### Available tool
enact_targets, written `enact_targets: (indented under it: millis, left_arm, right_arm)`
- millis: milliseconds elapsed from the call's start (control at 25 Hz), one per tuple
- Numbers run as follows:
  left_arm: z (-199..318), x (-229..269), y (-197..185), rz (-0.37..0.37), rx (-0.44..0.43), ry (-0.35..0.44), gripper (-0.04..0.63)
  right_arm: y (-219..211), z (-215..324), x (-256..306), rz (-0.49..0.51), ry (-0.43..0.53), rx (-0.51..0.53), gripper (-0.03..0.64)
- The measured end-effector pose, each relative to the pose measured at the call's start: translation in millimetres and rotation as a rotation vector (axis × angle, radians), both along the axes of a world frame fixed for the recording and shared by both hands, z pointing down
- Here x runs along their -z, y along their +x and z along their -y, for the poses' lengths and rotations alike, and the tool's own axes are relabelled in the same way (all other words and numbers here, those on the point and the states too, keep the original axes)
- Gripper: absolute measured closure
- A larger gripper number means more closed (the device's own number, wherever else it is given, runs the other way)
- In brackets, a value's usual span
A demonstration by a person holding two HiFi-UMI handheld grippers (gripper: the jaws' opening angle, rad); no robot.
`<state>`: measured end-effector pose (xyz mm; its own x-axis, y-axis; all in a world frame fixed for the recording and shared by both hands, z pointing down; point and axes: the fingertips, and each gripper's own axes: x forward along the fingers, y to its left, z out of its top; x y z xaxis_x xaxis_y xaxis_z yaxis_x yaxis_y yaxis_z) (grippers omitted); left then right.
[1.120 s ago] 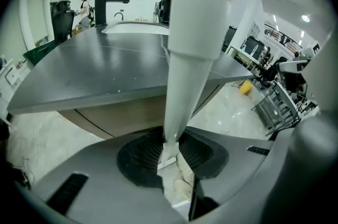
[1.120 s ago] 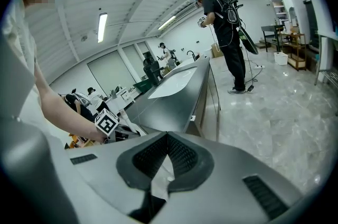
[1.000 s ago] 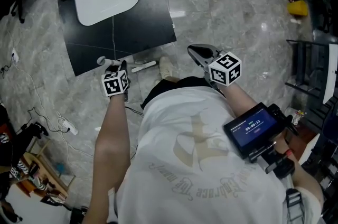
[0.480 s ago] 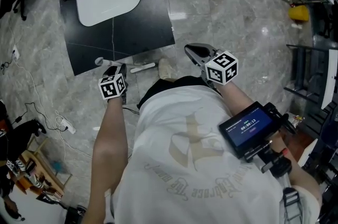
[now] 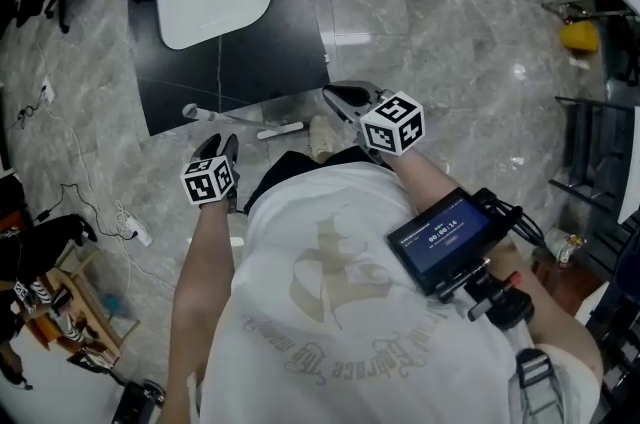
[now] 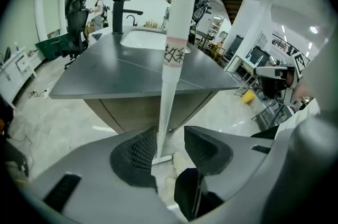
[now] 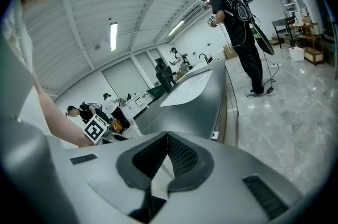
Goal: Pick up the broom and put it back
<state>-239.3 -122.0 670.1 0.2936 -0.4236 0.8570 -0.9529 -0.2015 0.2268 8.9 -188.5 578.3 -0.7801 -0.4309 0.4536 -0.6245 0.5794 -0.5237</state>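
Two tongs held forward: left tongs (image 6: pixel 171 146) just opened, jaws apart around upright broom handle (image 6: pixel 170 75); right tongs (image 7: pixel 168 136) closed, empty.

Counter close ahead, room to my right

The dark counter (image 5: pixel 290 12) blocks the way ahead. The broom handle (image 6: pixel 170 85) stands between the jaws of my left claw (image 6: pixel 171 148), which have just been opening; it is close to one pad, with a gap to the other. The marble floor (image 5: pixel 450 32) on the right is open, while cables (image 5: pixel 90 212) trail on the left.
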Motion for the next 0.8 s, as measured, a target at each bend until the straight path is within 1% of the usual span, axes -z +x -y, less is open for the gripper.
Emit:
enact_targets:
  millis: [80, 160, 280, 360, 480, 600, 680, 800]
  left_arm:
    - [-6.8, 11.9, -1.9, 0.017, -0.014, 0.008, 0.428]
    - [-13.2, 23.2, -7.0, 0.022, -0.010, 0.027, 0.428]
    - [-22.0, 36.0, -12.1, 0.008, 0.032, 0.062, 0.430]
    - [-26.5, 43.8, -11.3, -0.008, 0.051, 0.093, 0.450]
    - [-33.4, 59.1, -24.4, -0.038, 0.057, 0.160, 0.517]
    - [-38.7, 79.6, -38.1, -0.086, 0.057, 0.238, 0.575]
    - [-37.5, 94.6, -40.7, -0.111, 0.045, 0.289, 0.583]
    - [-34.1, 115.0, -43.8, -0.138, 0.032, 0.355, 0.583]
  right_arm:
    - [-9.9, 3.2, 1.3, 0.018, 0.010, 0.015, 0.600]
    - [-20.7, 5.3, 5.3, 0.042, 0.023, 0.026, 0.600]
    - [-32.3, 3.8, 12.1, 0.070, 0.047, 0.059, 0.600]
    - [-35.6, 3.1, 15.3, 0.076, 0.061, 0.079, 0.601]
    - [-54.5, -3.7, 22.8, 0.074, 0.087, 0.083, 0.601]
    - [-74.4, -19.9, 33.6, 0.063, 0.115, 0.077, 0.601]
    - [-81.5, -30.7, 43.0, 0.059, 0.140, 0.080, 0.601]
    - [-91.9, -49.1, 56.5, 0.049, 0.181, 0.110, 0.601]
